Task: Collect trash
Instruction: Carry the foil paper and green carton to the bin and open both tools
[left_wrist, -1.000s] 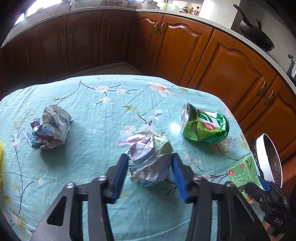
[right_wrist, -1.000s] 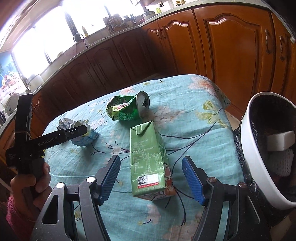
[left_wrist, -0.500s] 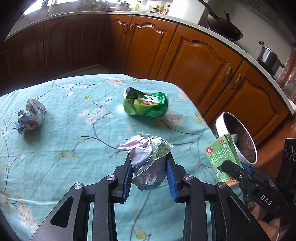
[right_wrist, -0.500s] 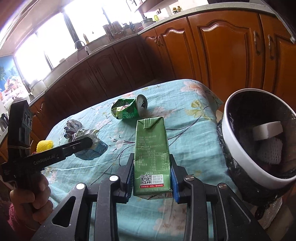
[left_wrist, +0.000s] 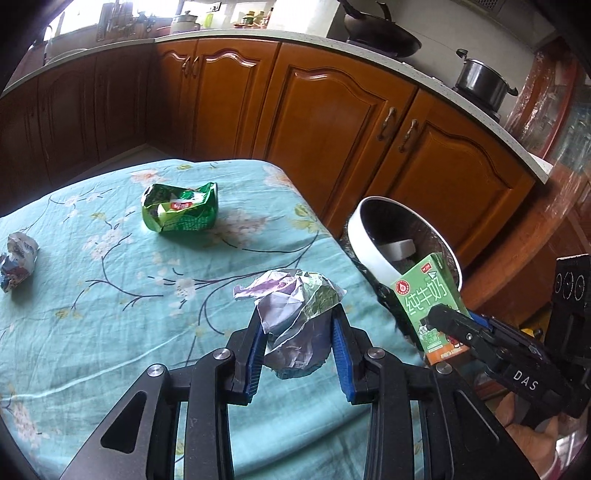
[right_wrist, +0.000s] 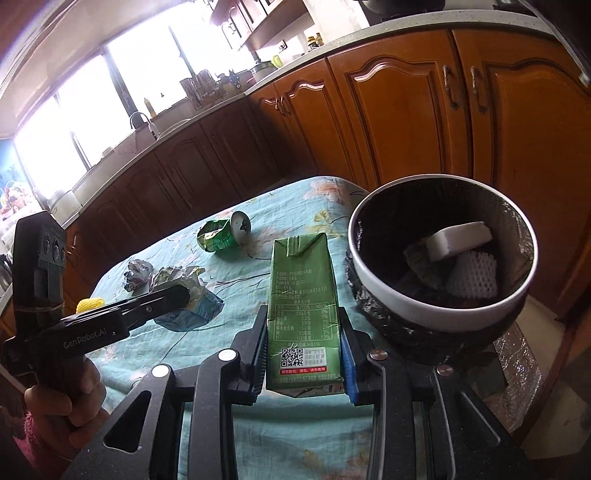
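My left gripper (left_wrist: 299, 332) is shut on a crumpled foil wrapper (left_wrist: 295, 314) and holds it above the table's right edge. My right gripper (right_wrist: 303, 339) is shut on a green milk carton (right_wrist: 303, 295), lifted beside the white-rimmed trash bin (right_wrist: 436, 306). The bin holds a white block and foam netting. The carton (left_wrist: 430, 299) and bin (left_wrist: 369, 254) also show in the left wrist view. A crushed green can (left_wrist: 179, 212) and a crumpled wrapper (left_wrist: 16, 260) lie on the tablecloth.
The table has a teal floral cloth (left_wrist: 110, 314). Wooden cabinets (left_wrist: 332, 122) stand close behind the table and bin. A yellow object (right_wrist: 89, 304) lies at the table's far left. A pot (left_wrist: 480, 79) sits on the counter.
Both grippers closed on their items and lifted them. Both have moved right toward the bin, which now looks nearer in both views.
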